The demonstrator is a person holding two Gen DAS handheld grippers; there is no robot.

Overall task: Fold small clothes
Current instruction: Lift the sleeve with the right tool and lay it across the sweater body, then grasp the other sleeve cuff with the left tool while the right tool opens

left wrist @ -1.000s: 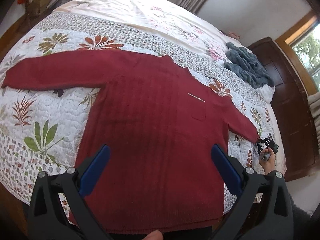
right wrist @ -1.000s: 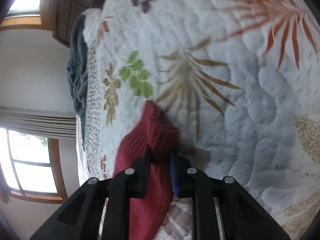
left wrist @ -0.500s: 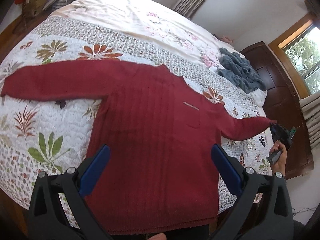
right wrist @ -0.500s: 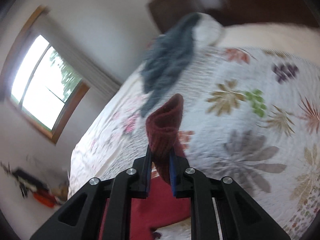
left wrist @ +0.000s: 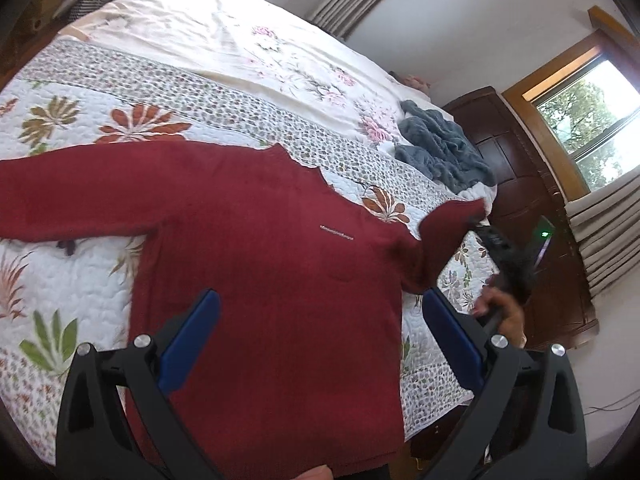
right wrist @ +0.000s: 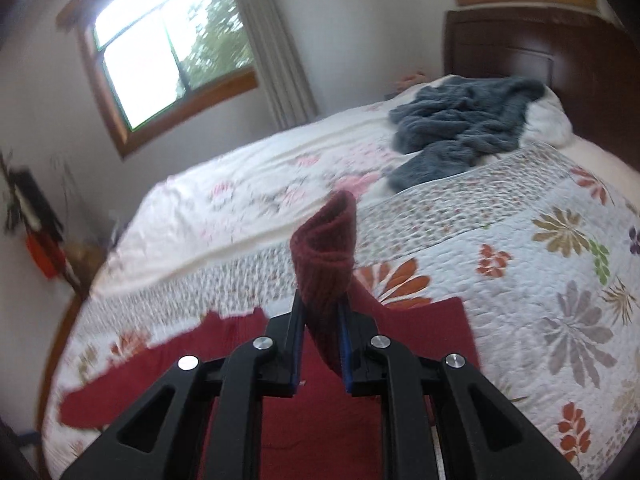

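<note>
Left wrist view: red sweater (left wrist: 256, 264) lies flat on the floral quilt (left wrist: 60, 280), filling the centre of the frame, one sleeve stretched to the left edge. Left gripper (left wrist: 316, 340) sits at bottom centre above the sweater body, blue pads (left wrist: 188, 340) wide apart, nothing between them. Right of centre the other sleeve (left wrist: 448, 232) rises off the quilt toward the right gripper (left wrist: 480, 226), held by a hand (left wrist: 500, 308) at right, blurred. Grey-blue knit garment (left wrist: 444, 156) lies crumpled at upper right of the bed, well apart from the sweater. Dark wood headboard (left wrist: 532, 216) at far right. Right wrist view: window (right wrist: 172, 48) upper left; right gripper at bottom centre, fingers closed tight on the sleeve cuff (right wrist: 326, 256), cuff standing up between them, lifted clear of the quilt; sweater body below; grey-blue garment upper right.
</note>
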